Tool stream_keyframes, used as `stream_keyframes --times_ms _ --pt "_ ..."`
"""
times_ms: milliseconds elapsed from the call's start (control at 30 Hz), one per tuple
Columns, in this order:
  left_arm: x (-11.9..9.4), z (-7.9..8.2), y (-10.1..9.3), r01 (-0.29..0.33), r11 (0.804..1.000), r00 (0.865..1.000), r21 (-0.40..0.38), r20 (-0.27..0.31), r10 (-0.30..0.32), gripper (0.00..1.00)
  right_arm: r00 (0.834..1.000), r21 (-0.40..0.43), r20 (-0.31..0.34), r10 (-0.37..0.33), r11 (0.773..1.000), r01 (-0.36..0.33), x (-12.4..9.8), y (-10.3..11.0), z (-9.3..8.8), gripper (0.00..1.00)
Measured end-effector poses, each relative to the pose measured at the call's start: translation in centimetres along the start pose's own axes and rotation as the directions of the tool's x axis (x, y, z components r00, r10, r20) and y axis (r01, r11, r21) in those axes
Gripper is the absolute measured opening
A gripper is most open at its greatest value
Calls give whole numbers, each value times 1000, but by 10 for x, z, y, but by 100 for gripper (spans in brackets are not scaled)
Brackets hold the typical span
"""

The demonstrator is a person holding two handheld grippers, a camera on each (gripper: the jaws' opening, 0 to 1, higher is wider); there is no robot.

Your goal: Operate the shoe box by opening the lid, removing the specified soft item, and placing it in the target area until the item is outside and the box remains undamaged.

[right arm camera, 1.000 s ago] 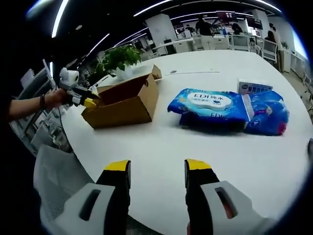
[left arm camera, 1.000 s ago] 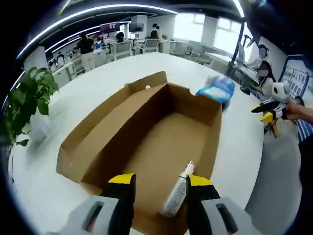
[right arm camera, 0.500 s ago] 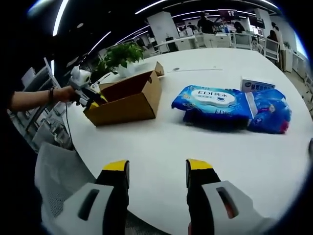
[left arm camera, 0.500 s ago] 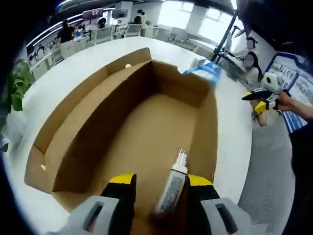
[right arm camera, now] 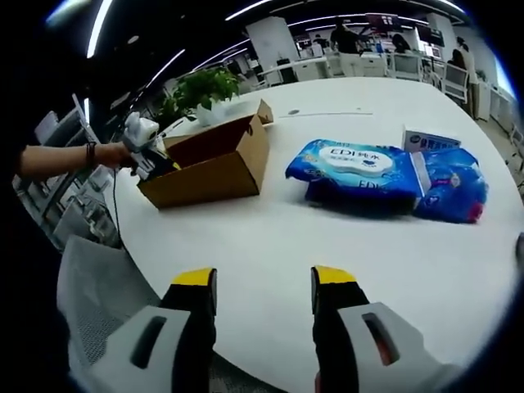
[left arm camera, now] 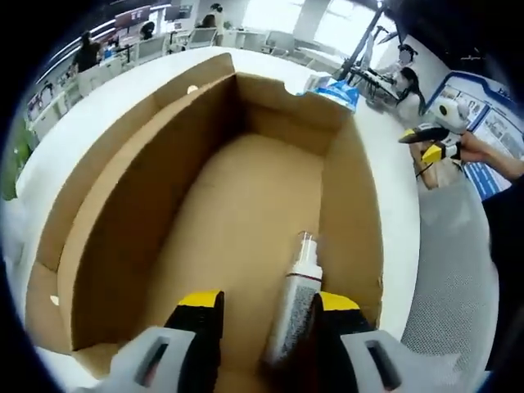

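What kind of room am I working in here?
Most likely an open-plan office. The box sits on a big white table; behind it stand rows of desks with chairs, monitors and people at work, long ceiling strip lights, and a potted plant.

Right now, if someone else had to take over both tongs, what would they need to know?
Left tongs: open, down inside the open shoe box, jaws either side of a small spray bottle lying on the floor of the box.
Right tongs: open, empty, above the white table.
Done: lid open; blue wipes pack lies on the table outside the box.
Left: bottle not yet gripped.
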State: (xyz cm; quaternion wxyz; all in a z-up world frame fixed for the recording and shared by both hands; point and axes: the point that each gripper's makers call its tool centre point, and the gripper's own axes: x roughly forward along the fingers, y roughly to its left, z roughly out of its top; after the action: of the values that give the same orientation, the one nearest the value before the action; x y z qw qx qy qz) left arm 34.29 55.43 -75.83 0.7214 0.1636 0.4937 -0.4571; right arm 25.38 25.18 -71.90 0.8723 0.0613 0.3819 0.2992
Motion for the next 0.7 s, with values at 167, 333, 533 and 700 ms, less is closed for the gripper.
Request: stream_keyframes --times_ms 167,333,533,700 --pt "-4 1 4 -45 994 999 104 -4 45 50 1000 -9 -5 5 1000 -5 5 2 3 43" --pt "-11 -3 11 -90 986 995 137 -26 94 51 1000 -13 -5 6 1000 -6 7 3 6 42" --pt "-19 -8 20 -131 979 989 155 -43 139 51 1000 -4 -3 7 1000 -7 9 3 4 42" --pt "-19 -9 10 -86 981 995 175 -33 94 51 1000 -2 -5 10 1000 -10 9 5 0 42"
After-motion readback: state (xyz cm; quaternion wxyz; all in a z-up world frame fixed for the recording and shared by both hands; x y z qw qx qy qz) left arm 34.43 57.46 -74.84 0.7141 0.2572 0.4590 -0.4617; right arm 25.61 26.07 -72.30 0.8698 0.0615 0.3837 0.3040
